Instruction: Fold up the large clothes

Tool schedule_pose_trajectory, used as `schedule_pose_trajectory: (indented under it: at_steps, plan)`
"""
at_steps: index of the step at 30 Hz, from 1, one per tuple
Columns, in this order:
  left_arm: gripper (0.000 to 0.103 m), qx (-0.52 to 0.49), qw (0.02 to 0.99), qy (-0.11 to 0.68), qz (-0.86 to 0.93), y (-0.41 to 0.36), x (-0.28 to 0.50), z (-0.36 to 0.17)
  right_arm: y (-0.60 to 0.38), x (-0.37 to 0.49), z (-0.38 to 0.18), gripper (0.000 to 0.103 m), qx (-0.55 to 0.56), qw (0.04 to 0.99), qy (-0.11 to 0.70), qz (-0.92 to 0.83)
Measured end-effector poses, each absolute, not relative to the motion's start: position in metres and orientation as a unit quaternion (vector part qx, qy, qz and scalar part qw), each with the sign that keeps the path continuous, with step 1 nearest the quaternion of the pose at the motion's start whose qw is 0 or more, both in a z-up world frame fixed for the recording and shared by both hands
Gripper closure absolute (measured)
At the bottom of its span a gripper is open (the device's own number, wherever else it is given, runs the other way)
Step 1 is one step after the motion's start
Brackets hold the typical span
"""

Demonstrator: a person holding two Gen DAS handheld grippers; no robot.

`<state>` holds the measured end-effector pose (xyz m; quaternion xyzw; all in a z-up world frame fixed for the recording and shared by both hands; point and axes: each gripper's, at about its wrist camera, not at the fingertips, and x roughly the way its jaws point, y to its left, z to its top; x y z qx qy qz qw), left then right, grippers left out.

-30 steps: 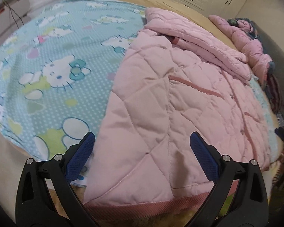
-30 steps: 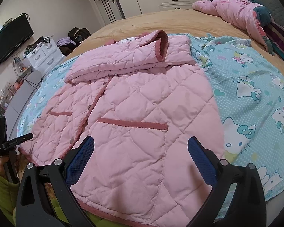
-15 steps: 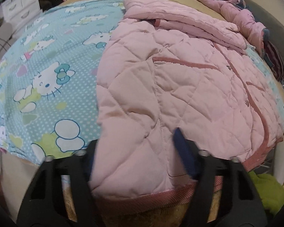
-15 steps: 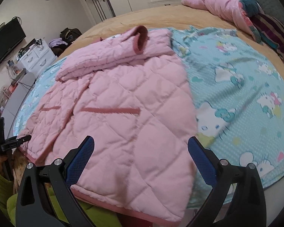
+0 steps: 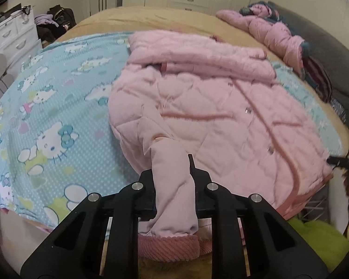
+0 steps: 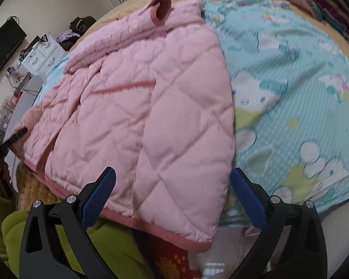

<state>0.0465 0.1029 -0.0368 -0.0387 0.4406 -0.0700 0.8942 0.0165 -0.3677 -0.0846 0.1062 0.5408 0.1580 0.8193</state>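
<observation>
The left gripper (image 5: pixel 172 186) has just clamped onto the pink jacket (image 5: pixel 209 107) hem, evidently to start a fold; the right gripper (image 6: pixel 172 200) hovers spread wide, empty, straddling the other corner.

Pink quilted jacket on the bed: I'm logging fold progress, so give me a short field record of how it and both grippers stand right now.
garment: pink quilted jacket, spread front up, sleeves folded across its top
surface: pale blue cartoon-cat blanket over a tan bedspread
left gripper: jaws have just been closing; now shut on a pinch of the jacket's hem corner
right gripper: open, hem corner between its blue pads, not yet pinched
fold stage: bottom hem not yet brought up
</observation>
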Motion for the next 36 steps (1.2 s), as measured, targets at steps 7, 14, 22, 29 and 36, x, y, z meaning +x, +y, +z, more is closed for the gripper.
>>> schedule_pose_trajectory:
  at_steps: [7,14,22,29,36]
  plan:
    - [0.092,-0.051,0.905,0.416,-0.071,0.103,0.049,-0.017,-0.369,0.007,-0.111,0.023,0.138,0.786,0.574,0.183]
    - [0.092,-0.058,0.913,0.398,-0.068,0.103,0.053,-0.006,-0.374,0.0,-0.069,0.082,0.142,0.815,0.506,0.244]
    - [0.092,-0.062,0.925,0.37,-0.068,0.099,0.063,0.012,-0.382,0.015,-0.006,0.086,0.162,0.869,0.377,0.279]
    - [0.092,-0.076,0.932,0.349,-0.062,0.104,0.076,0.023,-0.383,0.037,0.008,0.087,0.183,0.884,0.334,0.272]
    - [0.092,-0.077,0.938,0.332,-0.058,0.104,0.089,0.037,-0.382,0.063,0.026,0.087,0.193,0.892,0.307,0.27]
